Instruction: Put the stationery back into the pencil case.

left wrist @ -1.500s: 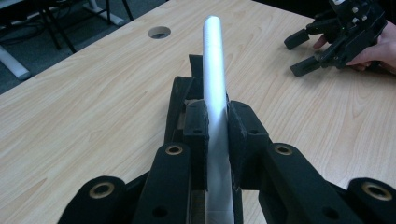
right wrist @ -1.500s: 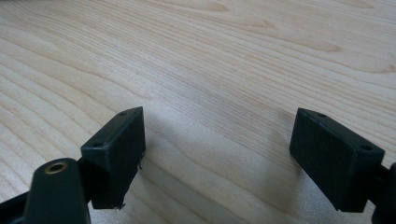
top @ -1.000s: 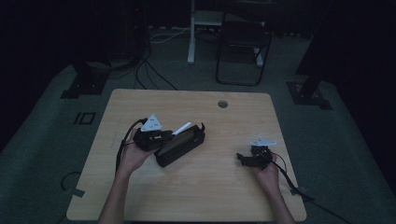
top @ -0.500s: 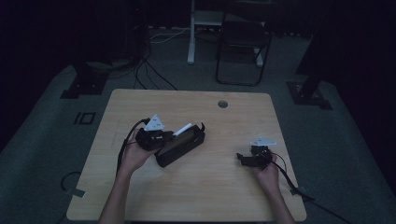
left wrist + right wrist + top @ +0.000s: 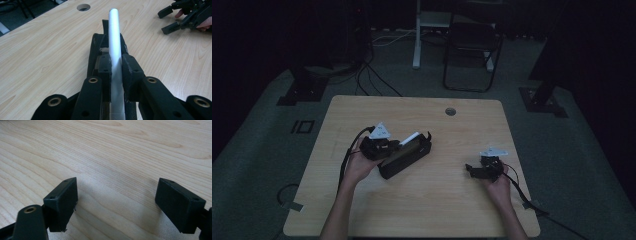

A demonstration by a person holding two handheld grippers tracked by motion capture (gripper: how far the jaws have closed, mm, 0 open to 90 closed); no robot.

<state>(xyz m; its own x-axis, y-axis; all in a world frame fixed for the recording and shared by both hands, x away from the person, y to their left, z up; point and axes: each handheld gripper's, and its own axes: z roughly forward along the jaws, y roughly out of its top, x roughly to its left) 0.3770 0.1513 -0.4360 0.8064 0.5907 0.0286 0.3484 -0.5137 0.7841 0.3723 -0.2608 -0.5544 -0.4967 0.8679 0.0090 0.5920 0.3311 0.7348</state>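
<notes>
The left gripper [image 5: 115, 72] is clamped on a white tube [image 5: 114, 32] standing in a black case [image 5: 404, 155] at centre-left of the bench [image 5: 422, 210]. The right gripper [image 5: 476, 171], jaws wide and empty, rests at lower right. The tube looks mid-insertion or mid-removal; next comes a steady slide along the case's length.

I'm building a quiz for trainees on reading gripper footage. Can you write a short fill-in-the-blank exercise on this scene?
1. The left gripper is shut on a white ____.
2. The right gripper rests on the table with its jaws ____.
3. The black case lies nearer the ____ gripper.
4. Near the table's far edge there is a round ____.

Missing words: tube; open; left; hole
</notes>
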